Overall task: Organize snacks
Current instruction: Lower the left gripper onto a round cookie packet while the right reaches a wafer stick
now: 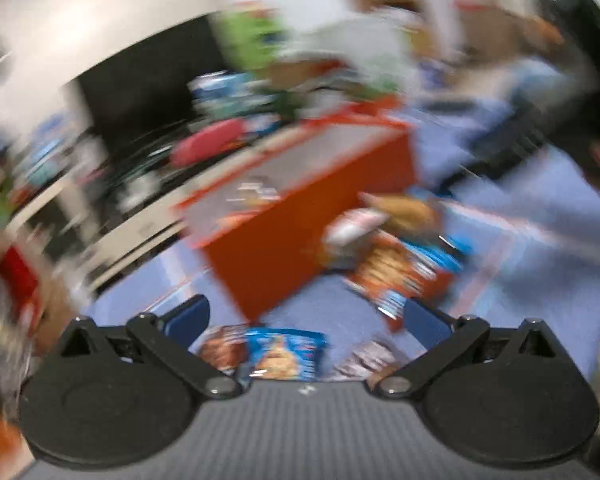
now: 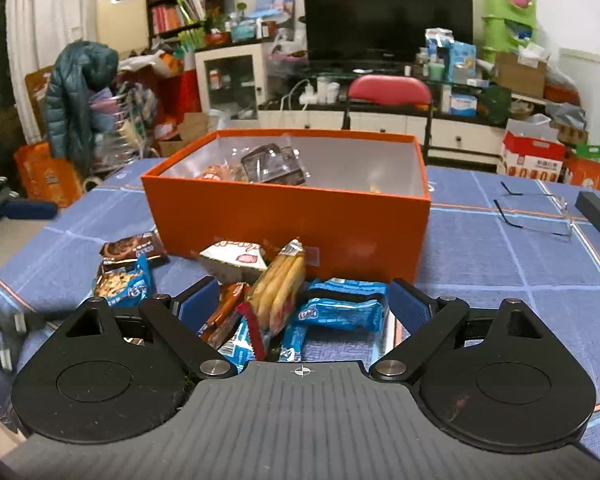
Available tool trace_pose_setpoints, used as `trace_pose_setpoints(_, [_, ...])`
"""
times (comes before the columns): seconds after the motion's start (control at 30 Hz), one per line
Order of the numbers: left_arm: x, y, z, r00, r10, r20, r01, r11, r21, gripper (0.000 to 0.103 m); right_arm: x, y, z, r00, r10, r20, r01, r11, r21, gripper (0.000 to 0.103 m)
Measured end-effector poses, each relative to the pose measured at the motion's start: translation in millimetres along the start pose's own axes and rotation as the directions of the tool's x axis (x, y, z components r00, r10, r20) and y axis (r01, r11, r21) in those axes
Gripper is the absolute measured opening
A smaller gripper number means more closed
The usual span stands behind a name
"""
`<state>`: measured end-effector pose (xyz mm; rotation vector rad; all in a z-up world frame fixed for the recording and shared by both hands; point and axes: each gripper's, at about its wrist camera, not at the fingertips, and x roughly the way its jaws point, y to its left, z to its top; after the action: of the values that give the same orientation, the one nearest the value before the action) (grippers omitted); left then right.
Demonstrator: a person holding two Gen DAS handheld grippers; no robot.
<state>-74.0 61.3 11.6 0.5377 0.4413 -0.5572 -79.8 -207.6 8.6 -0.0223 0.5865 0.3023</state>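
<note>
Cluttered living room; blue checked tablecloth (image 2: 500,264). Orange box (image 2: 292,220) holds some snacks; loose packets (image 2: 284,304) lie just before it. Right gripper (image 2: 300,304) stands wide over the pile, holding nothing; left gripper (image 1: 306,320) wide, empty, view blurred. Packets likely light, crinkly, slippery, contents brittle: pinch across a narrow side.

One orange box (image 2: 288,220), one pair of glasses (image 2: 534,214) (snack packets too heaped to count).

Even indoor light; left view smeared by blur (right sharp, edges bowed).
</note>
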Motion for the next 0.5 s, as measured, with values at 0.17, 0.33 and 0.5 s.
trace_pose_setpoints(0.17, [18.9, -4.5, -6.1, 0.971, -0.236, -0.049, 0.24, 0.964, 0.111, 0.102, 4.9, -0.6, -2.8, 1.0, 0.008, -0.007, -0.008, 1.0, -0.018, 0.077])
trace_pose_setpoints(0.33, [39.3, -3.7, -14.8, 0.925, -0.362, -0.12, 0.376, 0.918, 0.125, 0.092, 15.6, -3.8, 0.7, 1.0, -0.013, -0.023, 0.013, 1.0, -0.005, 0.069])
trace_pose_setpoints(0.5, [49.9, 4.5, -17.9, 0.91, -0.395, -0.126, 0.406, 0.91, 0.087, 0.092, 26.8, 9.1, 4.7, 0.999, -0.024, -0.037, 0.023, 1.0, -0.016, 0.06])
